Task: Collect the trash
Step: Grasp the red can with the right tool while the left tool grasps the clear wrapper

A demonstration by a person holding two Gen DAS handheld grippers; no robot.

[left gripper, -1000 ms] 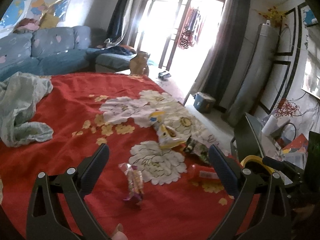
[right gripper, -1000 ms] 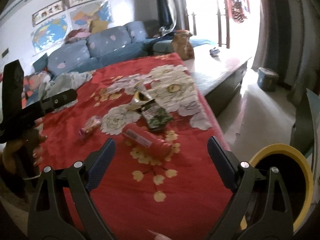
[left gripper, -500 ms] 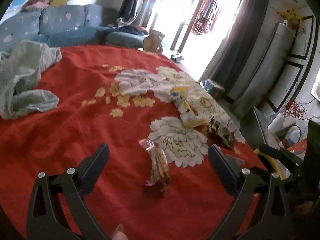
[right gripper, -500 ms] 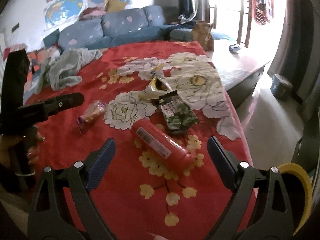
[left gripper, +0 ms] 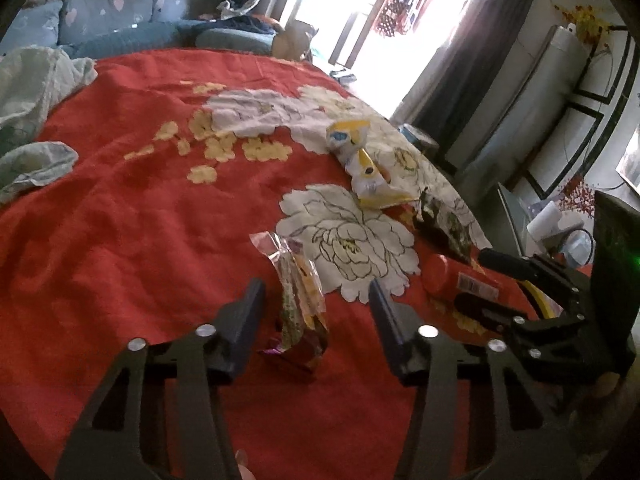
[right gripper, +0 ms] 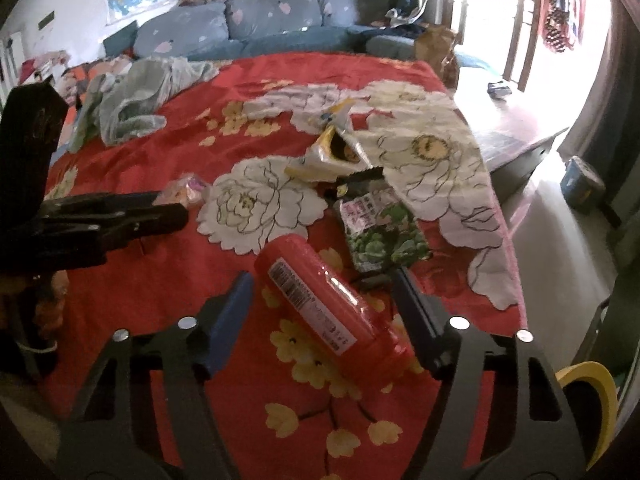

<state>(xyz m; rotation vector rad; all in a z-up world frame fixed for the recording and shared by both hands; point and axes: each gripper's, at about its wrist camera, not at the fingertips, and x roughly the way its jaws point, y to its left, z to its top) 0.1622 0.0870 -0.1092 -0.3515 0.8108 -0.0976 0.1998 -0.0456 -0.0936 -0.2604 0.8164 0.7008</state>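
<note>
Trash lies on a red flowered bedspread [left gripper: 120, 240]. A clear snack wrapper [left gripper: 300, 292] lies between the fingers of my left gripper [left gripper: 316, 300], which is open around it without touching. A red plastic bottle [right gripper: 328, 304] lies on its side between the fingers of my right gripper [right gripper: 322, 294], open around it. The bottle also shows in the left wrist view [left gripper: 452, 280]. A yellow-white snack bag [right gripper: 332, 152] and a green packet [right gripper: 380, 232] lie further out. The wrapper [right gripper: 188, 192] shows by the left gripper [right gripper: 120, 216] in the right wrist view.
A crumpled grey-green cloth [right gripper: 136, 96] lies at the far left of the bed. A blue sofa [right gripper: 260, 24] stands behind. A yellow-rimmed bin [right gripper: 588, 376] is by the bed's right edge. A low wooden platform [right gripper: 516, 120] and bright doors are at the right.
Both grippers have come down and forward to the bed. The left fingers now flank the wrapper and the right fingers flank the red bottle. Both jaws have narrowed.
</note>
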